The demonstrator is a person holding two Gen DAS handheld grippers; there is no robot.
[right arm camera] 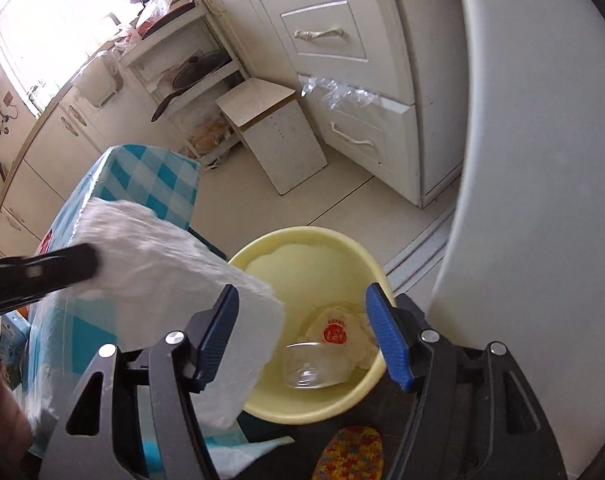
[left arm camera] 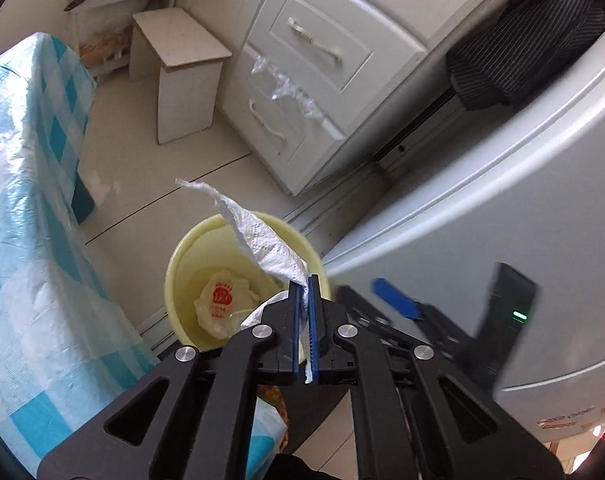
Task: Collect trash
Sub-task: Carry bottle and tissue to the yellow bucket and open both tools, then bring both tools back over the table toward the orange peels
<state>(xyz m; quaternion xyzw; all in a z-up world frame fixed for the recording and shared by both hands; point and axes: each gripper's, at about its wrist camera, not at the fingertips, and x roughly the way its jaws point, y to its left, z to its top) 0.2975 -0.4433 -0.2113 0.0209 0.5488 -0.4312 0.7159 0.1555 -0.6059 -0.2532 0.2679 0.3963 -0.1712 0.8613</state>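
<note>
My left gripper [left arm camera: 303, 286] is shut on a white paper towel [left arm camera: 262, 240] and holds it above the pale yellow bin [left arm camera: 178, 276]. The bin holds a wrapper with a red print [left arm camera: 220, 300]. In the right wrist view my right gripper [right arm camera: 302, 312] is open and empty above the same bin [right arm camera: 262, 240], which holds the printed wrapper [right arm camera: 336, 330] and a clear plastic cup [right arm camera: 306, 368]. The paper towel [right arm camera: 162, 264] hangs at the left of that view, with the left gripper's black body [right arm camera: 38, 272] blurred beside it. The right gripper's blue pads [left arm camera: 396, 300] show in the left wrist view.
A table with a blue checked cover [left arm camera: 34, 200] stands left of the bin. A white fridge [left arm camera: 502, 208] stands right of it. White drawers [left arm camera: 322, 60] with clear plastic hanging out and a small white stool [left arm camera: 182, 76] stand behind. A colourful slipper [right arm camera: 350, 456] lies on the floor.
</note>
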